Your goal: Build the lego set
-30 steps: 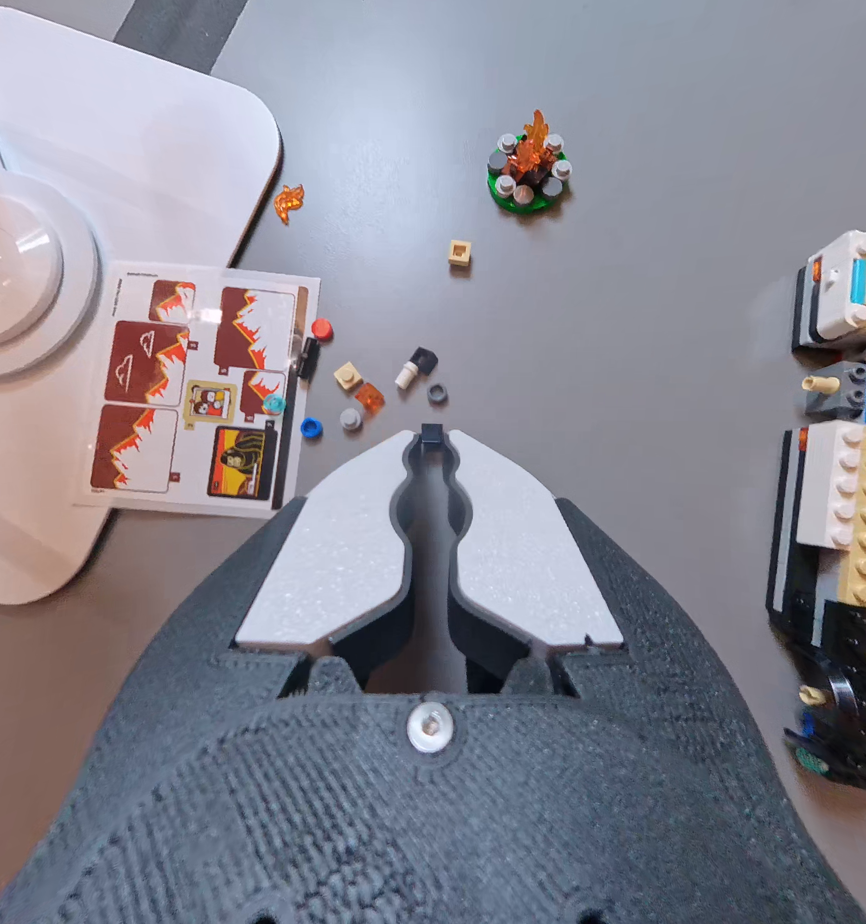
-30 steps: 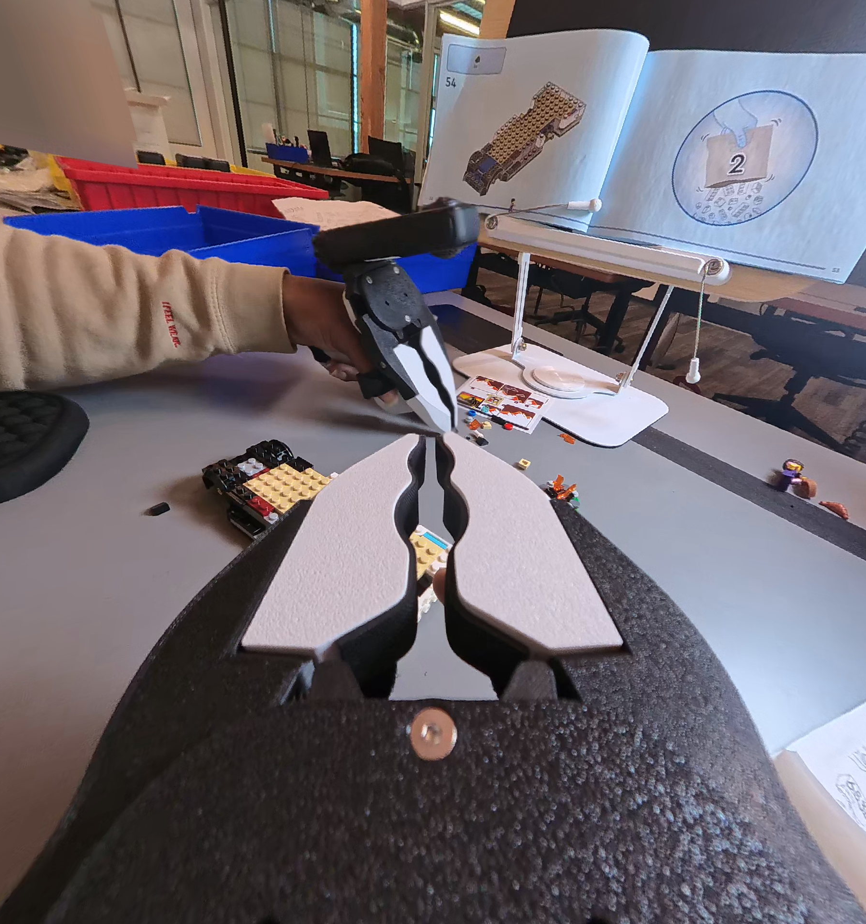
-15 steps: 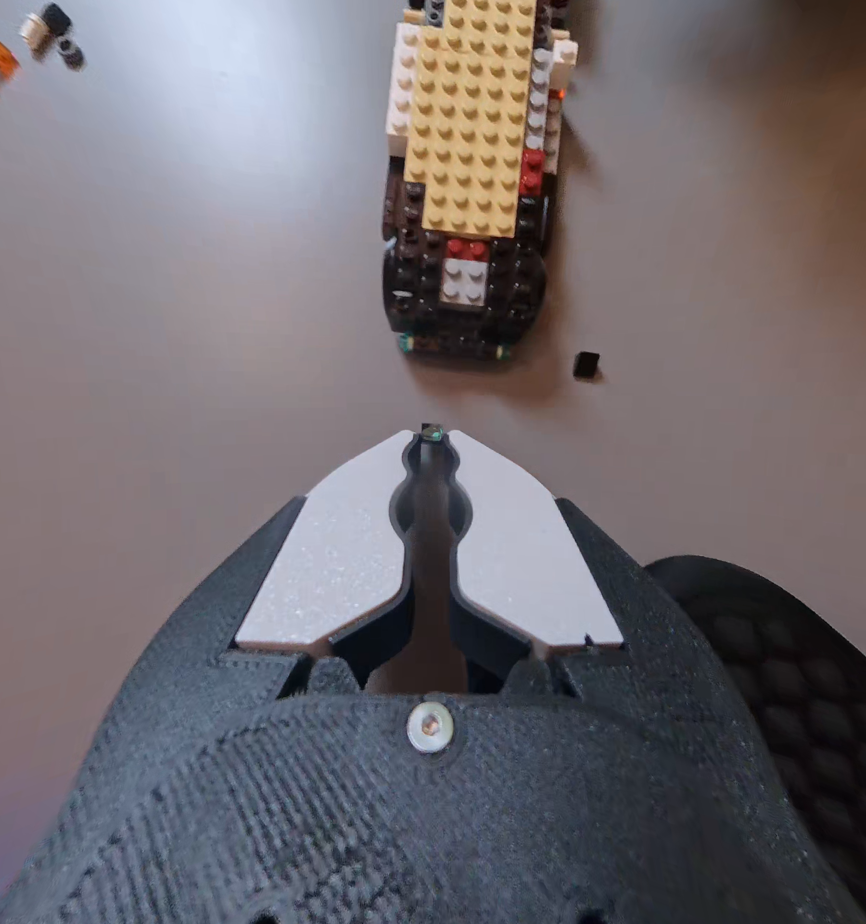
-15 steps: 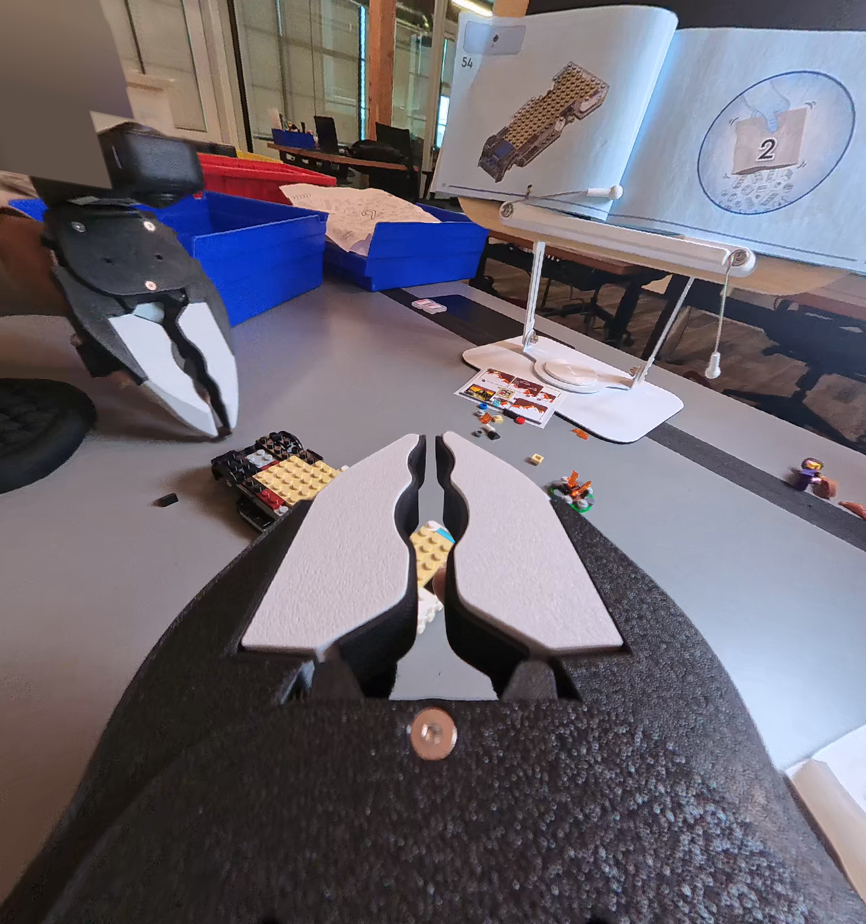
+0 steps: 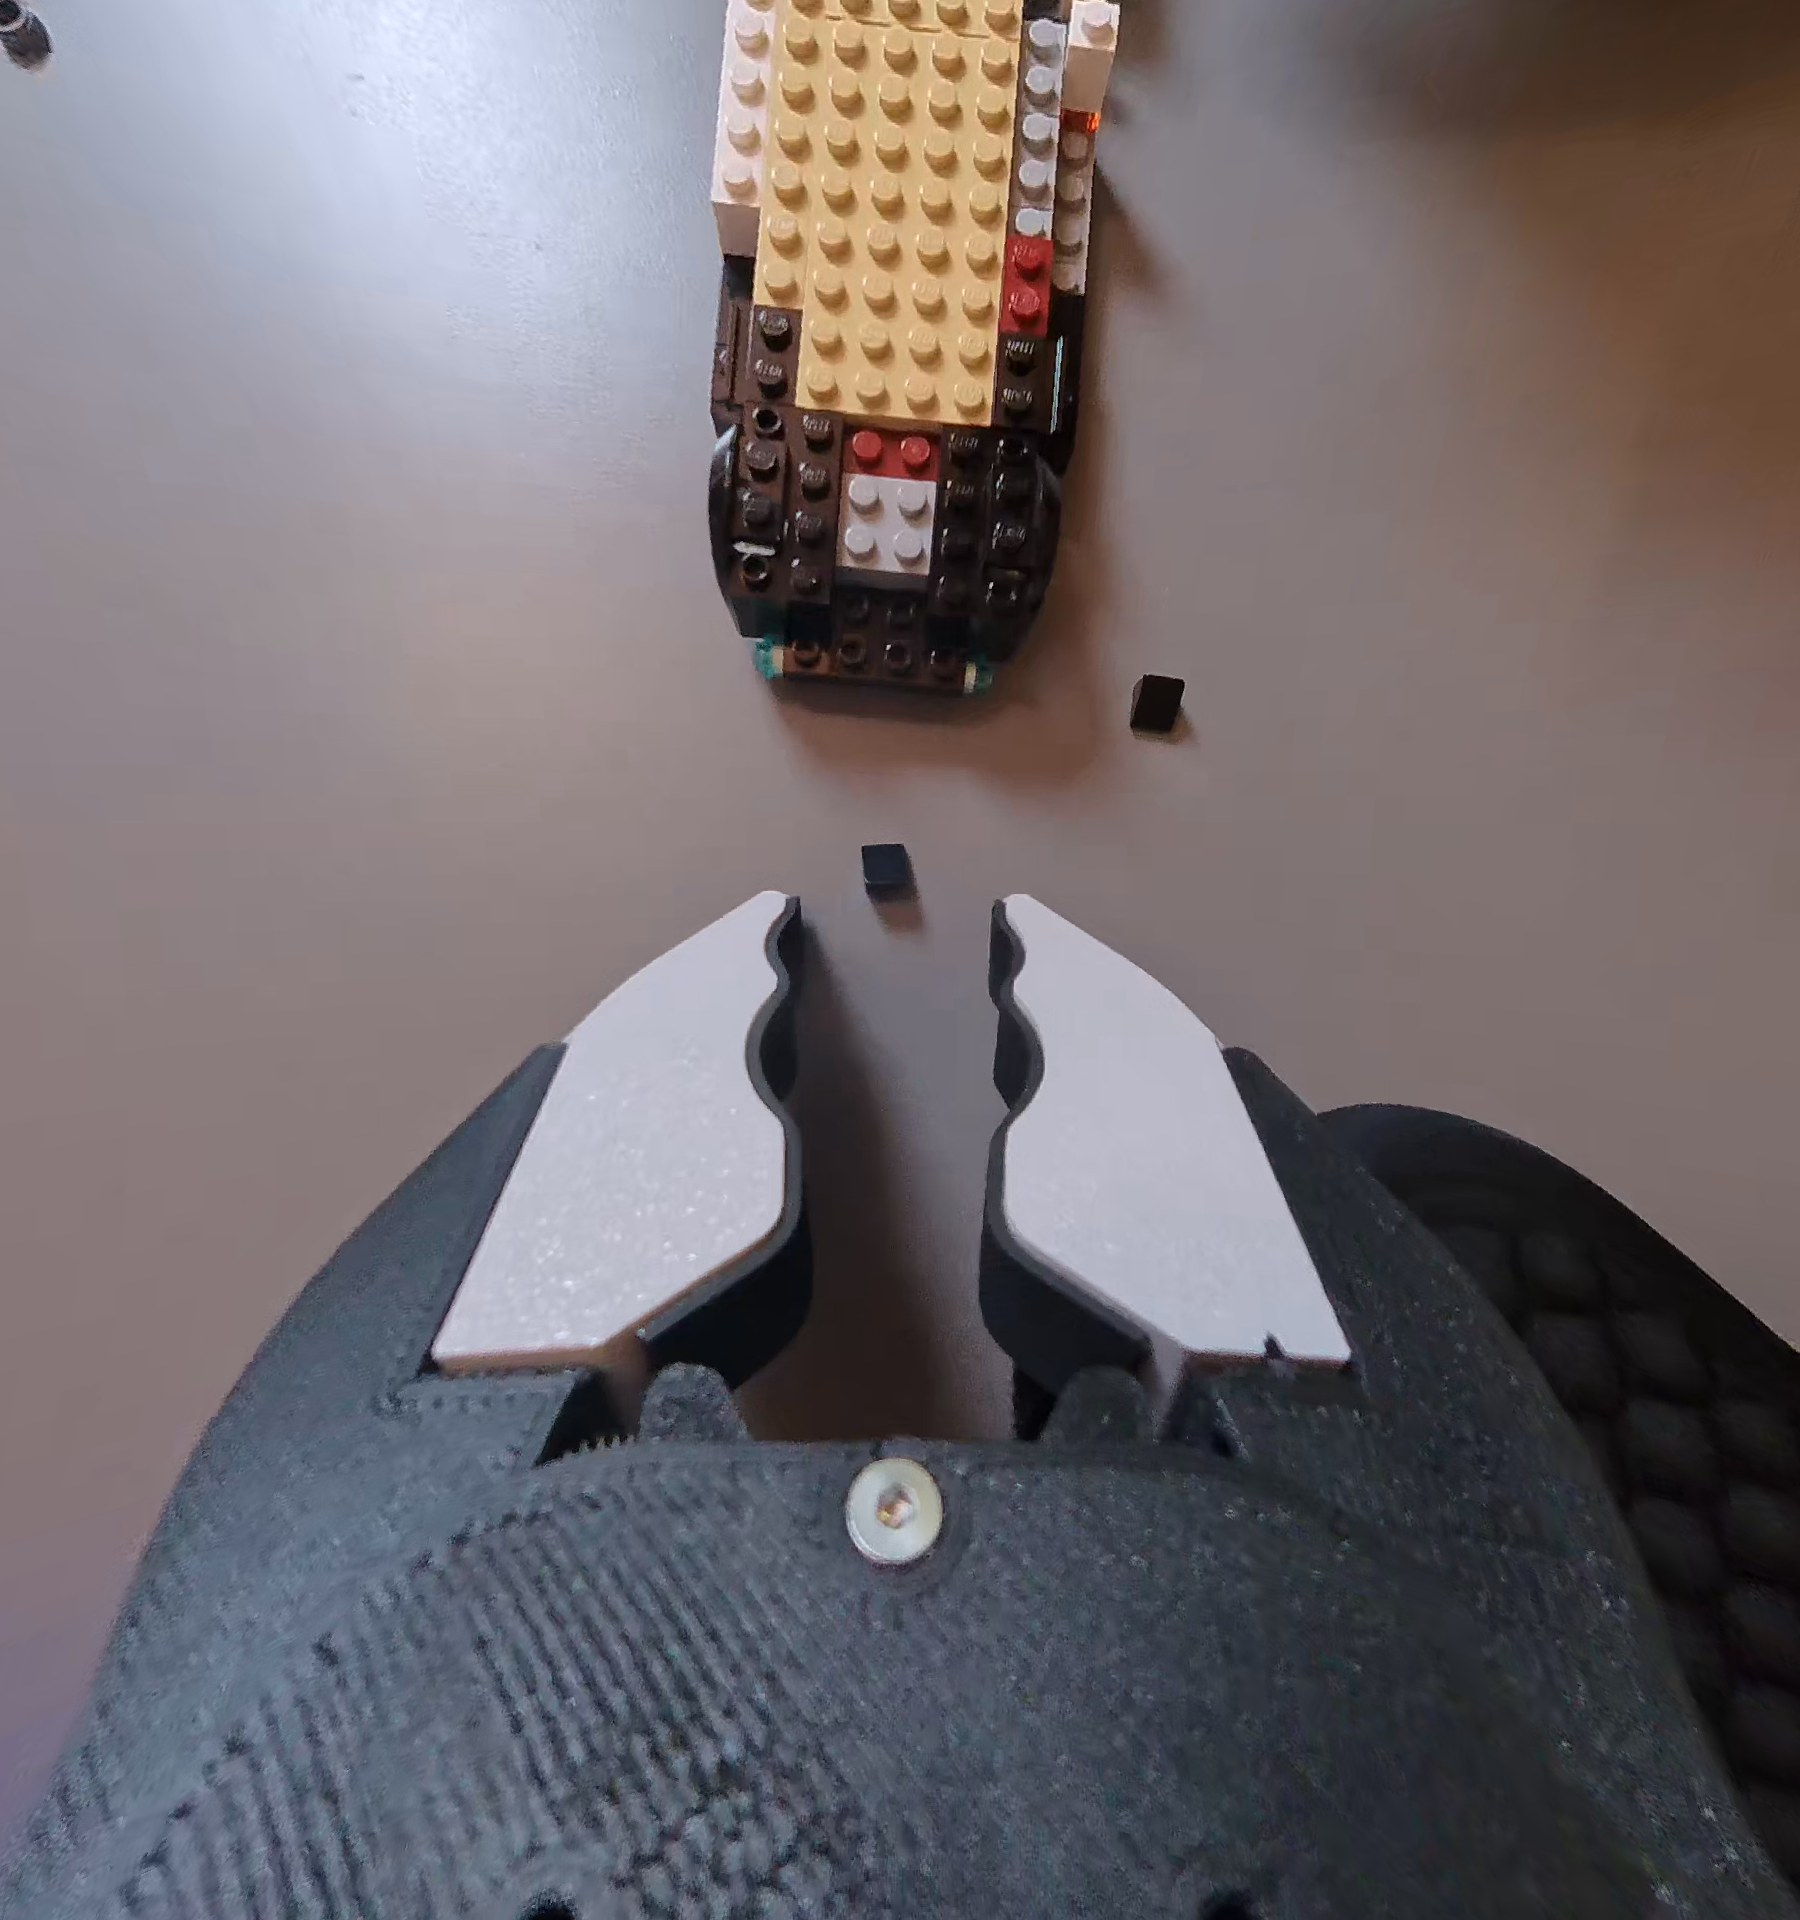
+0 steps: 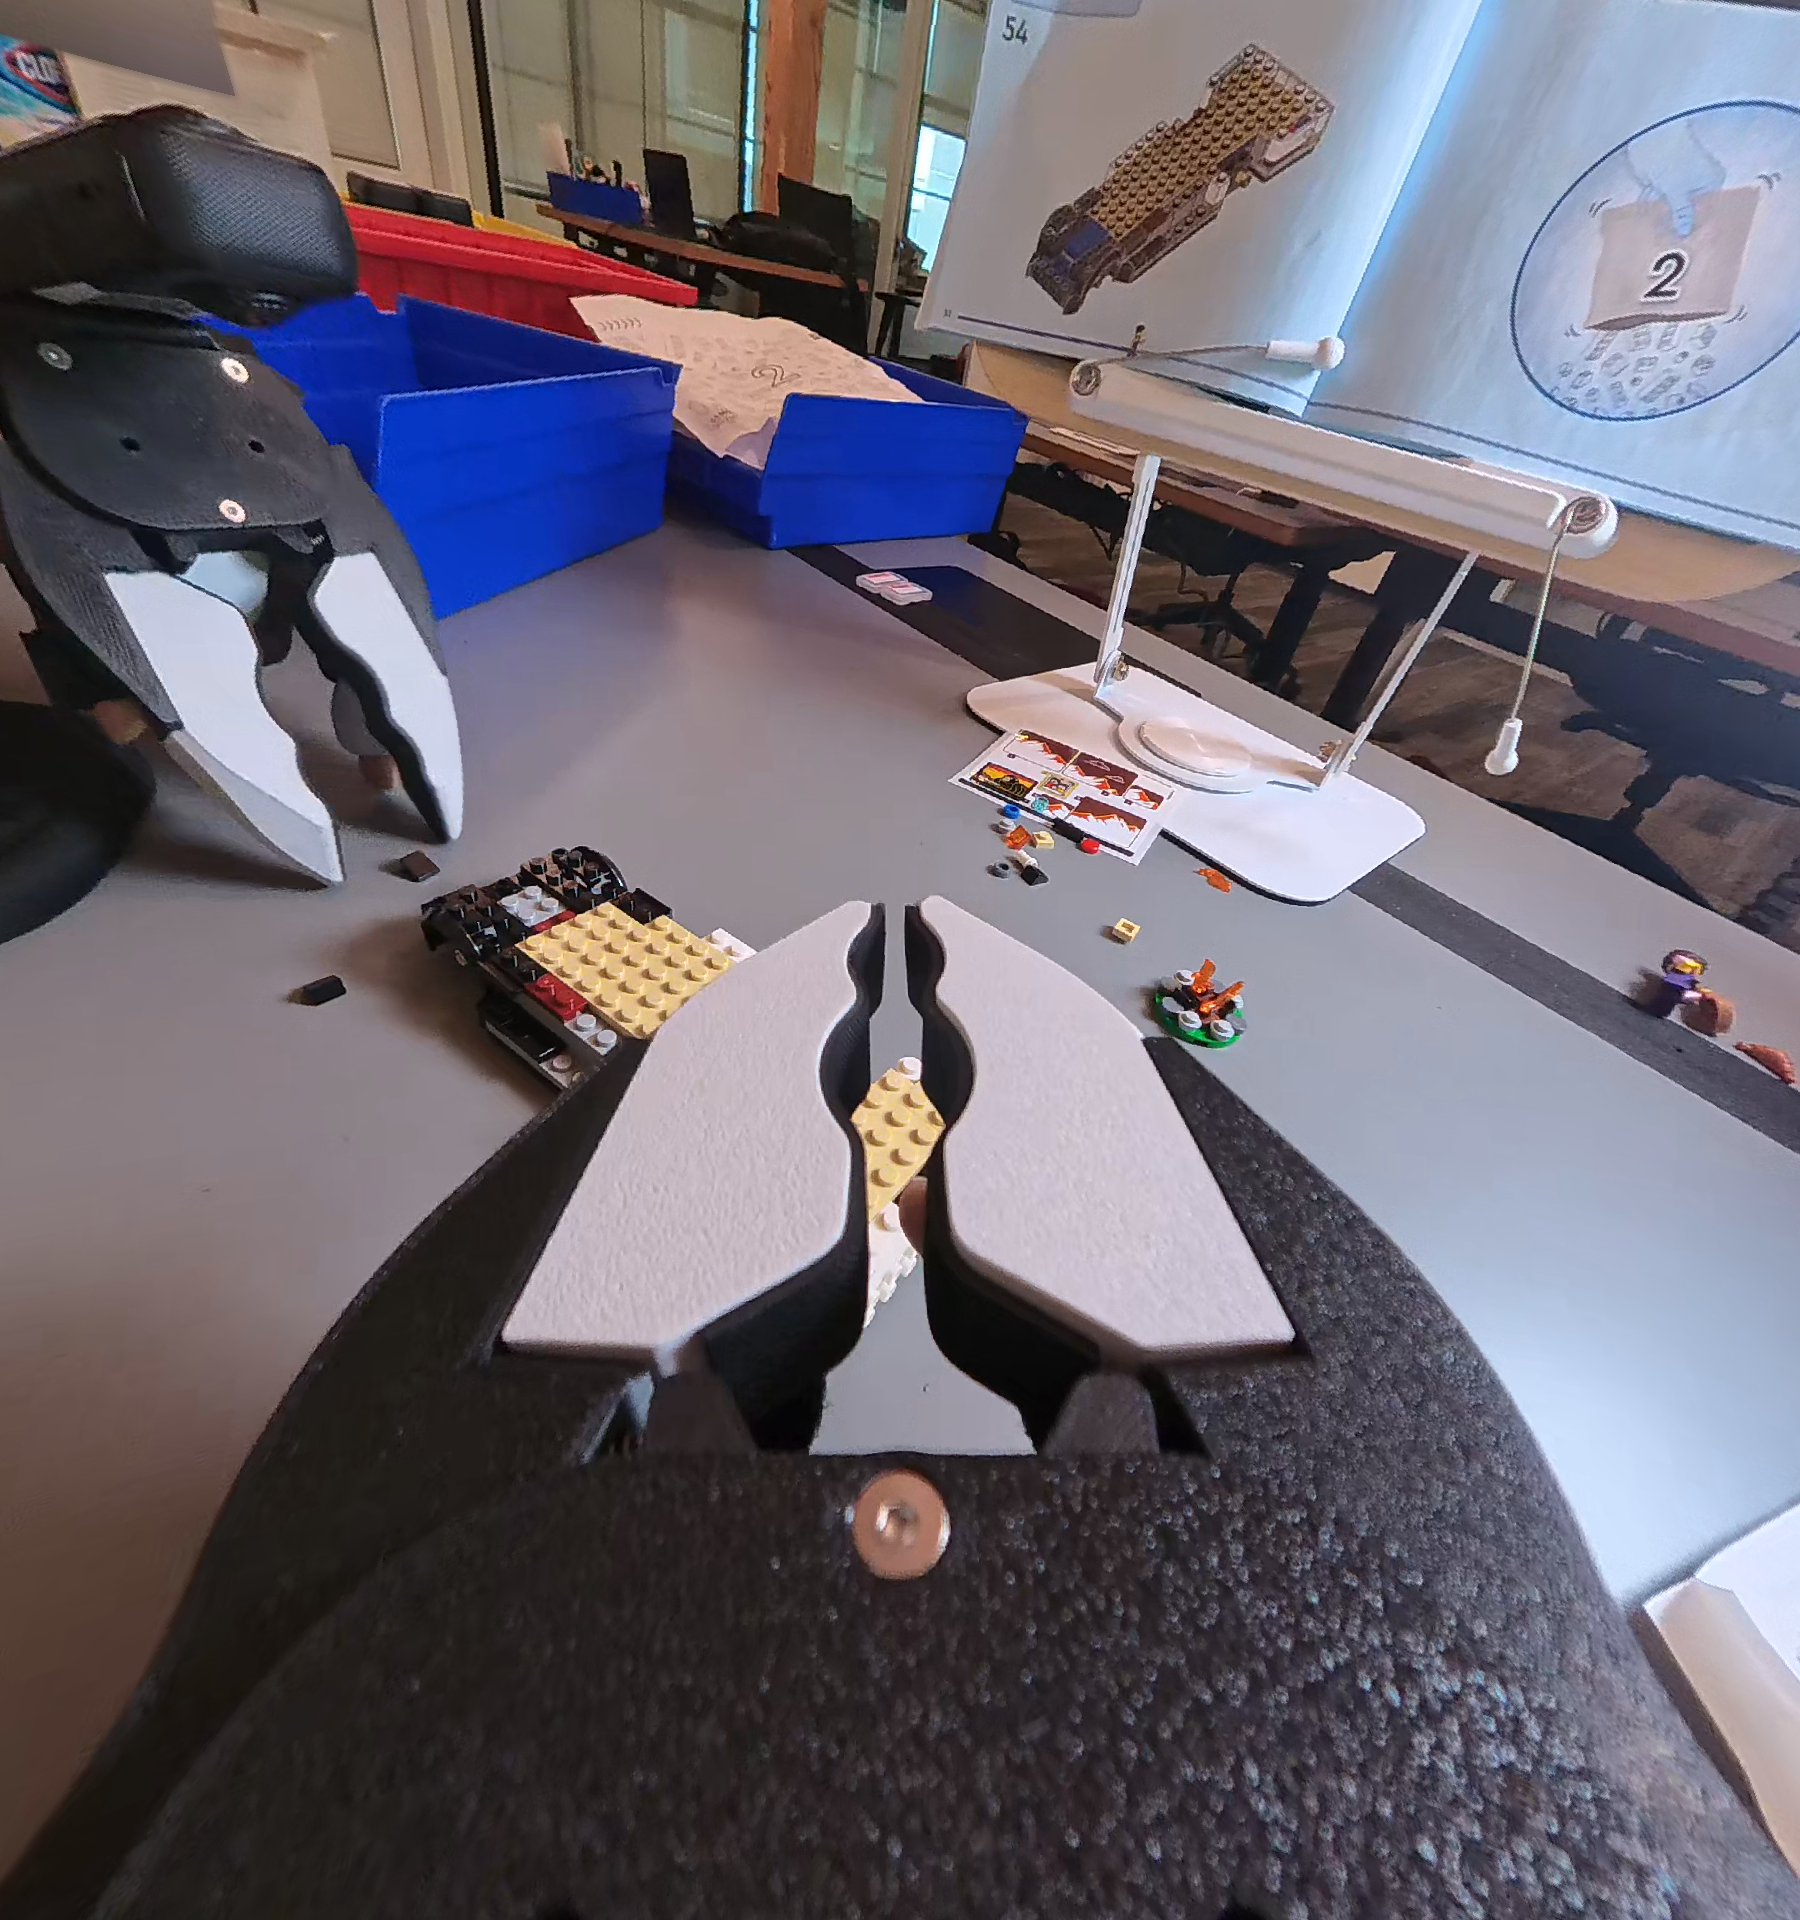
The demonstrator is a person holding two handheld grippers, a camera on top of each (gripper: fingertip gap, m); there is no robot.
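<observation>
the left tool point(image 5: 894, 906) is wide open and holds nothing. a small black brick point(image 5: 887, 868) lies on the worktop point(image 5: 356, 623) just past its tips. the right tool point(image 6: 894, 912) is almost shut, holding nothing.

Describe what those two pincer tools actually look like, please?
Each gripper is a rough-textured black printed shell with a silver screw in the middle and two flat, pale grey fingers with wavy black inner edges. The left gripper also carries a black boxy block on top. No cables show.
</observation>
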